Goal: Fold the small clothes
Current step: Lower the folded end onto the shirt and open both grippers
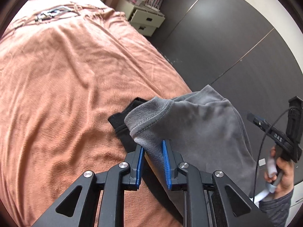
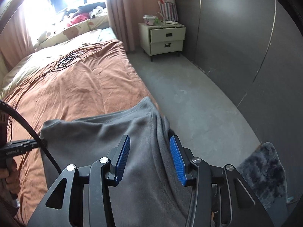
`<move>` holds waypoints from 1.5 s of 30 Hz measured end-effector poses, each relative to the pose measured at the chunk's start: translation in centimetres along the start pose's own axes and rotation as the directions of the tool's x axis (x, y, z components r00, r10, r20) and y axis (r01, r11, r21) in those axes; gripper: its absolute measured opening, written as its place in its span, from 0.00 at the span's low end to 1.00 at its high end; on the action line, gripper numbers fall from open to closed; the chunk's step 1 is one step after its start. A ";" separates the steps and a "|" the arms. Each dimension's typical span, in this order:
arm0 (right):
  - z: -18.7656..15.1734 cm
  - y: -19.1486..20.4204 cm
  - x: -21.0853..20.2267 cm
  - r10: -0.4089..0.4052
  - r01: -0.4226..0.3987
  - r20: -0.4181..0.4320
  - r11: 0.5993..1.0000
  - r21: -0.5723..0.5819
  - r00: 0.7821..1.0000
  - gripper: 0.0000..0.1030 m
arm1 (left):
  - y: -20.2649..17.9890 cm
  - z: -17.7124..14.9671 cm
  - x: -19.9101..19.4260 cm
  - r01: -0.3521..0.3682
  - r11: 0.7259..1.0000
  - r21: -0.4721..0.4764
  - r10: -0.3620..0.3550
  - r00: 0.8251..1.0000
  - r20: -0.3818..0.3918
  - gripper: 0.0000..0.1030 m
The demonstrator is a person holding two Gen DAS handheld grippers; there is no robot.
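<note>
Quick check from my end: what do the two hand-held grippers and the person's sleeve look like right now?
Both match: the left hand-held gripper and right hand-held gripper have black angular linkage arms with round silver pivot pins and ribbed blue finger pads. A black cable runs to the right tool's handle, whose white lettering is too blurred to read. The sleeve is dark grey.

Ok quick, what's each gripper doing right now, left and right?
Left gripper: jaws partly apart, the grey garment lies between them; a firm grip cannot be told.
Right gripper: open, jaws wide either side of the same garment.
</note>
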State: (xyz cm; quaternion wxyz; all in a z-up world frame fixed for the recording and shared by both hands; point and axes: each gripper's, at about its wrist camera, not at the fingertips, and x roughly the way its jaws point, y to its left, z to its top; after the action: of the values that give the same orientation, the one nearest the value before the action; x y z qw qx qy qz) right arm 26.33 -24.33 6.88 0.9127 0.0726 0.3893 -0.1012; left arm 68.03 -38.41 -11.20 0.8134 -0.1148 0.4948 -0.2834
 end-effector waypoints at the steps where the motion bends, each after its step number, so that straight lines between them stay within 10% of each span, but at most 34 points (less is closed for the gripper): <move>1: -0.3 0.3 -0.2 0.012 -0.012 -0.016 1.000 -0.005 1.000 0.40 | -0.2 -0.1 -0.3 -0.014 1.000 0.007 0.014 1.000 0.017 0.20; 9: -1.7 -2.0 0.6 -0.009 0.003 -0.087 0.998 -0.061 0.996 0.13 | 0.2 1.1 -2.0 -0.099 0.994 0.041 0.092 0.985 0.143 0.20; 15: -1.0 -4.4 4.0 -0.040 0.036 -0.136 0.999 -0.032 0.990 0.10 | -1.5 1.7 0.3 0.013 0.990 0.141 -0.024 0.997 0.071 0.20; 25: -0.3 -3.6 10.9 -0.129 0.116 -0.179 0.990 -0.080 0.975 0.07 | -0.2 3.3 6.9 -0.135 0.983 0.123 0.135 0.991 0.013 0.02; 33: -0.9 -5.6 4.5 -0.027 0.027 -0.110 1.000 -0.005 0.994 0.12 | -1.9 1.7 4.0 -0.116 0.980 0.160 0.113 0.993 0.028 0.02; 45: -10.5 -9.1 -4.3 0.043 -0.044 -0.056 0.999 -0.013 0.998 0.12 | -7.8 -4.6 2.9 -0.046 0.970 0.239 0.062 0.996 -0.060 0.03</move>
State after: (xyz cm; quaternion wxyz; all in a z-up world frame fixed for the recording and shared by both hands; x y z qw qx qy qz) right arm 13.91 -30.38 2.35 0.9040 0.0771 0.4136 -0.0765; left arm 62.36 -45.99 -11.95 0.8115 0.0063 0.4875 -0.3220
